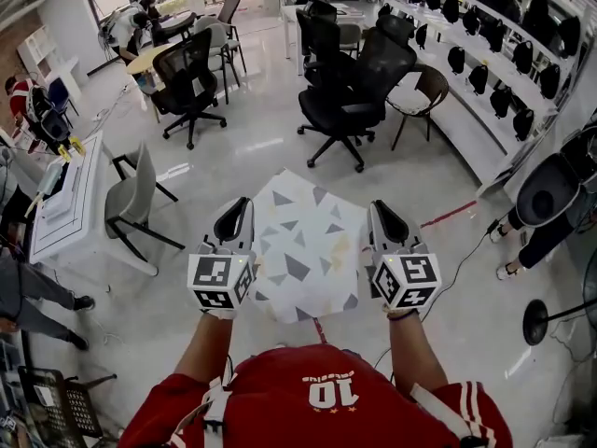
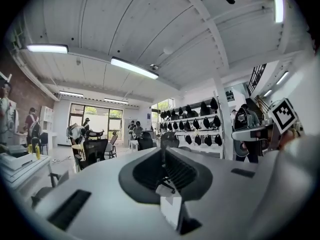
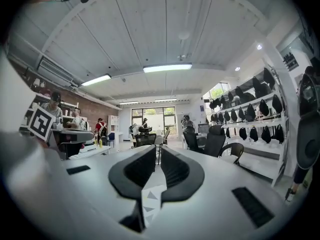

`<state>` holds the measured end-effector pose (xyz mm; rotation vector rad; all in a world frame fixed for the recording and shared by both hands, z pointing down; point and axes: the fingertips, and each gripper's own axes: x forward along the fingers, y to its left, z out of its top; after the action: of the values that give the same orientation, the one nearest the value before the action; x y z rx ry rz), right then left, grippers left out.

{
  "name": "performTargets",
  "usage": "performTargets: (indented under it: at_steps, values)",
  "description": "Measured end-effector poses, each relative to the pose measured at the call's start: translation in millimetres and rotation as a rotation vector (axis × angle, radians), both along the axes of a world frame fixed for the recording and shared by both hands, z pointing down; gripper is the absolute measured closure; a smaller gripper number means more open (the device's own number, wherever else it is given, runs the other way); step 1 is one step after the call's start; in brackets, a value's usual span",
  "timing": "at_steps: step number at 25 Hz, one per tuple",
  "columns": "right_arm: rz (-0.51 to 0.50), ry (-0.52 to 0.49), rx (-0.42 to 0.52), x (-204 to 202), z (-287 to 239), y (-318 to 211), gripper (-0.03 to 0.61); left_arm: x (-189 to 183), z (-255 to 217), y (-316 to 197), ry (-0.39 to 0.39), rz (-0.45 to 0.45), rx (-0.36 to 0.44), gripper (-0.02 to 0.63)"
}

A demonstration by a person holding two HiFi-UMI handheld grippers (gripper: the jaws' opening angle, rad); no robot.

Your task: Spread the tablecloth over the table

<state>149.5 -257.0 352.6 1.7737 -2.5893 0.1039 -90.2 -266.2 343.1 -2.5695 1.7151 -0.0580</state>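
Cloth (image 1: 306, 245) held up by both grippers.
The left gripper (image 1: 233, 220) and right gripper (image 1: 387, 218) each clamp one side edge of the white, grey-triangled cloth. It is folded and stretches in the air between them, above the floor (image 1: 270, 147).

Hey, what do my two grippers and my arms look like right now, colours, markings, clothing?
The left gripper and right gripper both have pale grey shells with black ribbed jaw pads. Each carries a marker cube printed with black-and-white squares. The person wears a red short-sleeved jersey with white sleeve stripes and a white number ten.
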Motion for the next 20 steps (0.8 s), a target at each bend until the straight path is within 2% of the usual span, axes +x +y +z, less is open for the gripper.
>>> performTargets:
  at_steps: [9,18,20]
  values:
    - [0.050,0.029,0.003,9.8,2.0,6.3,0.563,-19.4,-4.6,5.0,0.018,-0.041,0.009,0.606]
    - [0.054,0.021,0.002,12.9,4.0,13.3,0.565,-19.8,-6.0,12.1,0.043,-0.013,0.016,0.606]
    - [0.051,0.014,-0.004,12.5,7.1,14.9,0.565,-17.7,-3.7,13.0,0.071,0.007,0.000,0.606]
